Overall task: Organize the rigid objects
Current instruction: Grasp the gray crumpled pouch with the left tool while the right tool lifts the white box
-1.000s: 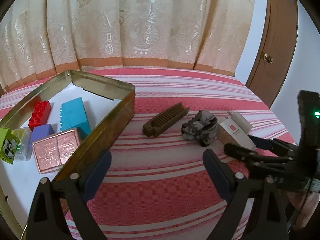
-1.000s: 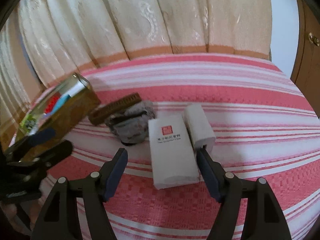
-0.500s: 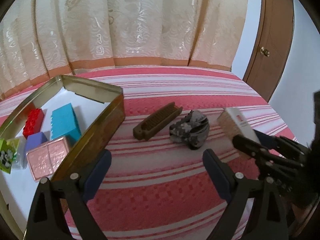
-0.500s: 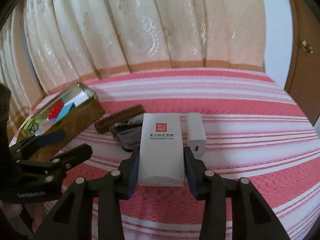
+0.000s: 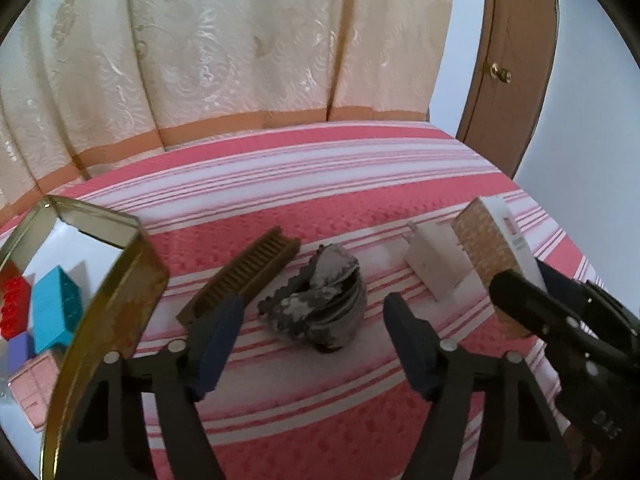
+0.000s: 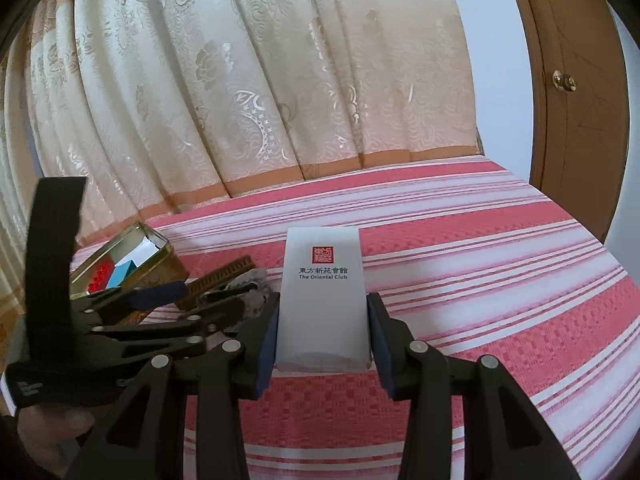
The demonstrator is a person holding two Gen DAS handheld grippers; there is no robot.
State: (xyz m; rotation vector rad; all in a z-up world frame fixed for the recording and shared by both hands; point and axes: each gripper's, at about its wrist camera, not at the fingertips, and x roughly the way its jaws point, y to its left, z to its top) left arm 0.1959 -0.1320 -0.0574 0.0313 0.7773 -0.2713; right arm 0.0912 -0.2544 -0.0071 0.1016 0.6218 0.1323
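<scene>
A grey crumpled lump (image 5: 320,304) lies on the striped bedspread between the fingers of my left gripper (image 5: 314,302). Its jaws are closing, and the pads stand clear of the lump on both sides. A brown comb (image 5: 248,276) lies just left of the lump. My right gripper (image 6: 323,300) is shut on a white box (image 6: 322,292) printed with a red seal and holds it tilted above the bed. In the left wrist view the same box (image 5: 492,256) shows a brown patterned side. A small white adapter (image 5: 432,260) rests on the bed beside it.
A gold tin (image 5: 116,300) sits at the left, holding a red block (image 5: 14,304), a teal block (image 5: 56,304), a purple block (image 5: 20,350) and a pink case (image 5: 34,384). Cream curtains hang behind the bed. A wooden door (image 5: 516,80) stands at the right.
My left gripper has slid right from the tin to the grey lump and its jaws have narrowed. My right gripper has shut on the white box and raised it off the bed.
</scene>
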